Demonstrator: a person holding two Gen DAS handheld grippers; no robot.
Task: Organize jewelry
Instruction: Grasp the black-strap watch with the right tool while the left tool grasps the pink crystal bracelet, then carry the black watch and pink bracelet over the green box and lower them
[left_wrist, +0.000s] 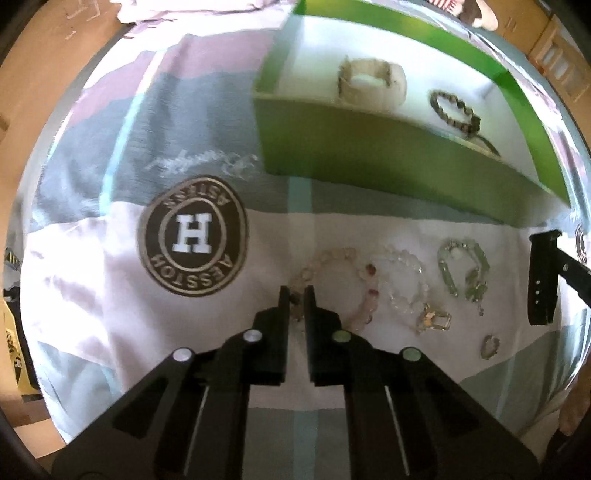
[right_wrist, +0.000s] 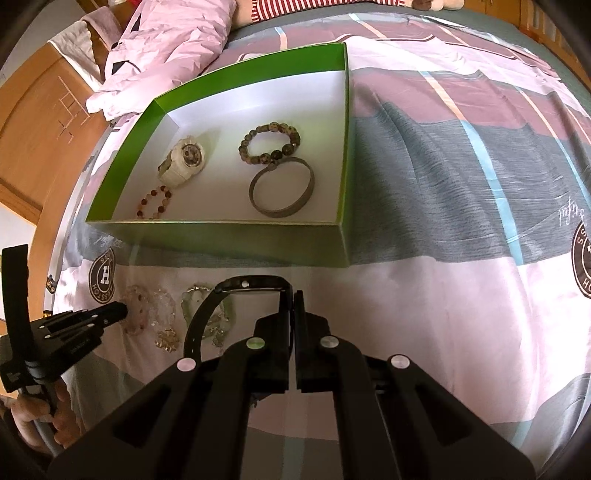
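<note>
Pale pink bead bracelet (left_wrist: 343, 284) (clear (left_wrist: 406, 284) and green (left_wrist: 463, 271) bracelets beside it) lies on the bedsheet near the green box (left_wrist: 369, 147).

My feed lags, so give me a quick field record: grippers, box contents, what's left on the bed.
left gripper: shut on pale pink bead bracelet
right gripper: shut on black strap watch
green cardboard box: white watch, brown bead bracelet, metal bangle, reddish bead bracelet
on bedsheet: clear bead bracelet, green bead bracelet, small ring
</note>
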